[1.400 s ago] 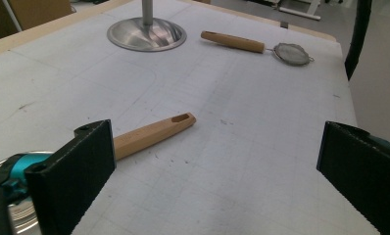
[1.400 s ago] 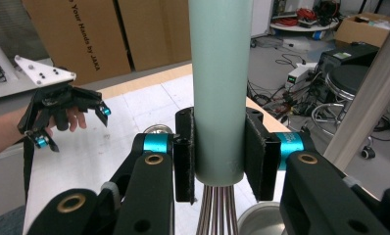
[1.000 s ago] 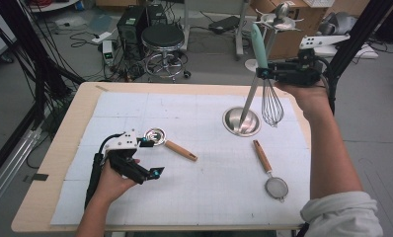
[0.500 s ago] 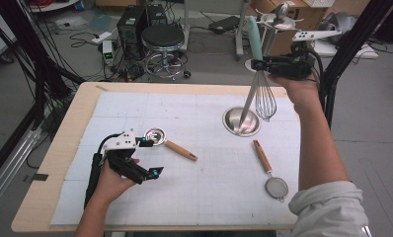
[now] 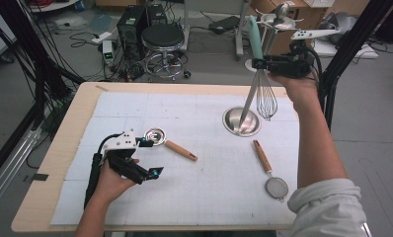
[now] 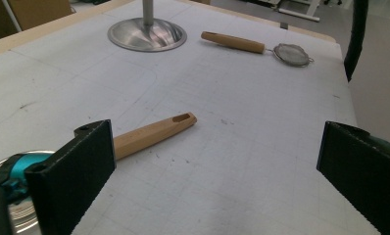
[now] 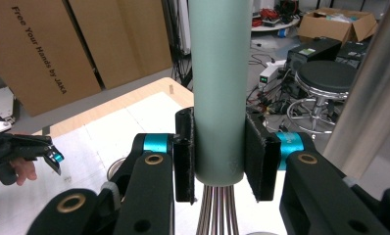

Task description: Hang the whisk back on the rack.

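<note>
My right gripper (image 5: 257,63) is held high above the table's far right and is shut on the pale green handle (image 7: 217,88) of a wire whisk (image 5: 266,101). The whisk hangs upright, wires down, right beside the steel pole (image 5: 248,101) of a stand. That pole rises from a round steel base (image 5: 241,122). My left gripper (image 5: 151,158) rests low at the front left, open, with nothing between its jaws. Just beyond it lies a small steel scoop (image 5: 155,135) with a wooden handle (image 6: 154,132).
A mesh strainer (image 5: 275,186) with a wooden handle lies at the right front, also visible in the left gripper view as the strainer (image 6: 291,53). A white gridded mat (image 5: 204,197) covers the table. A stool (image 5: 162,37) and cables sit on the floor beyond the far edge.
The right hand has drifted slightly up and left with the whisk, keeping it by the pole. The left hand has not moved.
</note>
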